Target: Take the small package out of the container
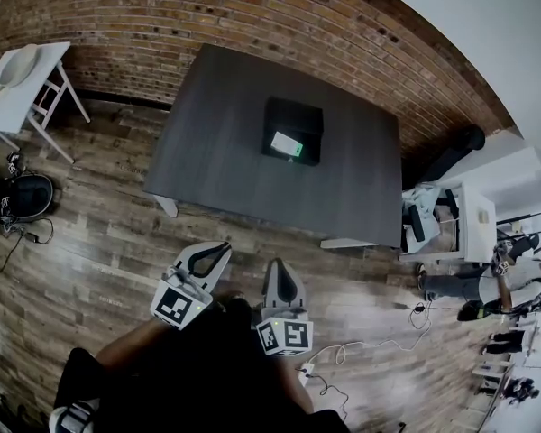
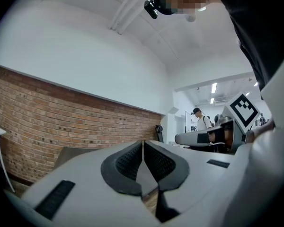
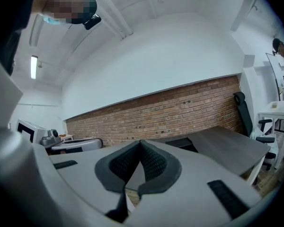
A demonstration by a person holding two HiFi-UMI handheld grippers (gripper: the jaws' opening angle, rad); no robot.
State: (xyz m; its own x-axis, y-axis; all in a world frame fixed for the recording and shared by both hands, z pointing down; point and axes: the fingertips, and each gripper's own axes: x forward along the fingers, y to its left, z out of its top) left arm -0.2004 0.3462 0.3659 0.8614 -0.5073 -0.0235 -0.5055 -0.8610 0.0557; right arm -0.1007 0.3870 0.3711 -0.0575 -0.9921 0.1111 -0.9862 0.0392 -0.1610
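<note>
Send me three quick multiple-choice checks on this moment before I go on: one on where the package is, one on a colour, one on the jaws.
1. The small package lies:
A. on the floor
B. in the container on the table
C. on the white side table

2. The container is:
A. black
B. white
C. red

3. The left gripper and right gripper are:
A. both shut, empty
B. both open
C. both shut on the package

Answers:
1 B: the head view shows it inside the box on the dark table.
2 A: its walls are black.
3 A: in each gripper view the jaws meet with nothing between them.
</note>
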